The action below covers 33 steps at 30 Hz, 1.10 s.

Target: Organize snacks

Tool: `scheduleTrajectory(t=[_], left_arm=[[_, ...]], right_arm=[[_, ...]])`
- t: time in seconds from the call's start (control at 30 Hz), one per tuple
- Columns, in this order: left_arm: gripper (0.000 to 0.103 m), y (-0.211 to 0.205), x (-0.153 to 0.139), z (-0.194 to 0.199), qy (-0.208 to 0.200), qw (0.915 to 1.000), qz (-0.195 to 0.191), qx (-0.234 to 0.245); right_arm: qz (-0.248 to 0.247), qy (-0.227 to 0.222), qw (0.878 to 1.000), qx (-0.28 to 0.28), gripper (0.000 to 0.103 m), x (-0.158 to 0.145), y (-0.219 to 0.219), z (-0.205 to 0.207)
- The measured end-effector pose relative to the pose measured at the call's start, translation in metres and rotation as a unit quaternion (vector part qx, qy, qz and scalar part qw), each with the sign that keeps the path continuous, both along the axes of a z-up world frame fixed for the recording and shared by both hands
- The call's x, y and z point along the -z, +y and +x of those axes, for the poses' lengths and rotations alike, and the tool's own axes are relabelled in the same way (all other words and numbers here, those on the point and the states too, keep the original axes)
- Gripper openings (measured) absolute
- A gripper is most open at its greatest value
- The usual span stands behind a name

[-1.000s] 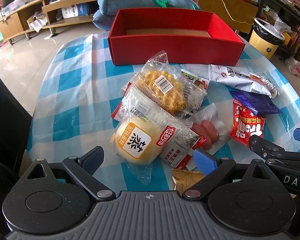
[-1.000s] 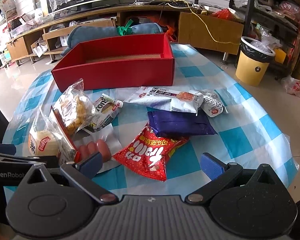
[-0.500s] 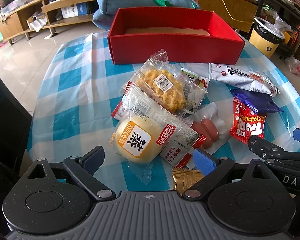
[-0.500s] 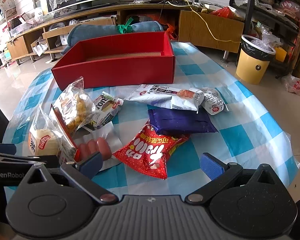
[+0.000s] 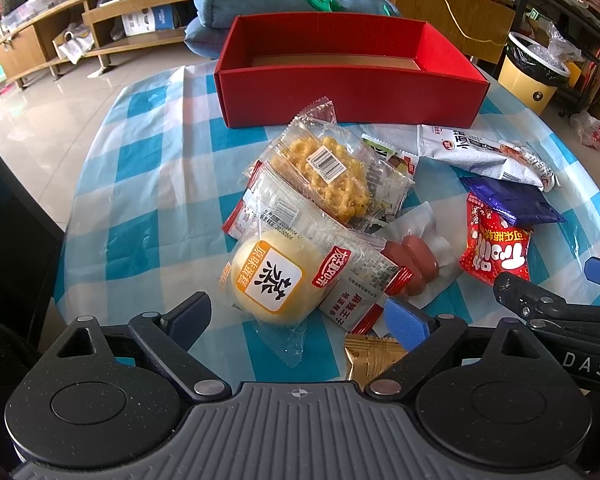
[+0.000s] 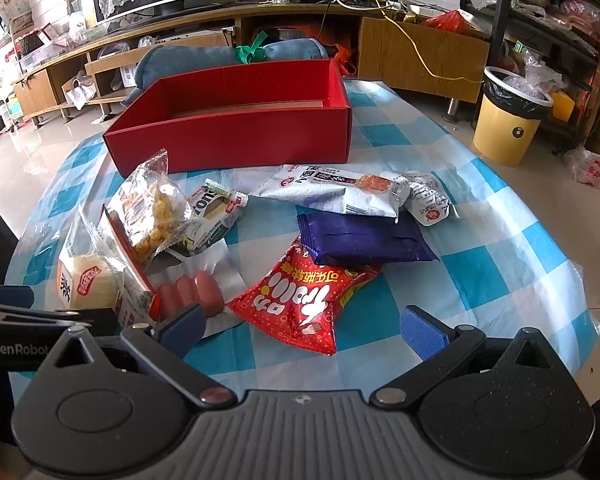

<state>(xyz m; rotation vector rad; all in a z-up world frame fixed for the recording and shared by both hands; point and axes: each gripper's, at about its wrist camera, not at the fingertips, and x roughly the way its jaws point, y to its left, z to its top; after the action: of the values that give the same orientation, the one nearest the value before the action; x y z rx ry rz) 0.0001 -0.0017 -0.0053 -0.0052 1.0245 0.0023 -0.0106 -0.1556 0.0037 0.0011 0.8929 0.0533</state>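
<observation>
An empty red box (image 5: 348,92) (image 6: 236,136) stands at the far side of the checked table. Snack packets lie in front of it: a round cake packet (image 5: 274,280), a yellow waffle packet (image 5: 324,172), sausages (image 5: 412,264) (image 6: 192,292), a red chips bag (image 6: 300,300) (image 5: 494,248), a purple packet (image 6: 364,236) and a white packet (image 6: 340,192). My left gripper (image 5: 296,320) is open, just short of the cake packet. My right gripper (image 6: 300,328) is open, its fingers at either side of the red chips bag's near end.
A gold packet (image 5: 374,356) lies under my left gripper. The blue-and-white tablecloth (image 5: 148,168) covers a round table. A yellow bin (image 6: 512,120) stands on the floor to the right. A rolled blue cushion (image 6: 228,56) lies behind the box.
Both grippers have edged slightly forward toward the snacks. Nothing on the table has moved.
</observation>
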Motion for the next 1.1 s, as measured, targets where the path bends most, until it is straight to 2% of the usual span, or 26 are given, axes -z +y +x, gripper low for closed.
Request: scheduleTrajectory(t=[0.93,1.1], left_arm=[[0.094,0.003,0.003,-0.005,0.006,1.0000,-0.001,0.001],[0.095,0.016,-0.005,-0.003,-0.002,0.9998,-0.019,-0.008]], right_arm=[[0.000,0.009,1.000,-0.004,0.100,0.001,0.002,0.002],[0.000,0.020,1.000,-0.016,0.100,0.002,0.009,0.001]])
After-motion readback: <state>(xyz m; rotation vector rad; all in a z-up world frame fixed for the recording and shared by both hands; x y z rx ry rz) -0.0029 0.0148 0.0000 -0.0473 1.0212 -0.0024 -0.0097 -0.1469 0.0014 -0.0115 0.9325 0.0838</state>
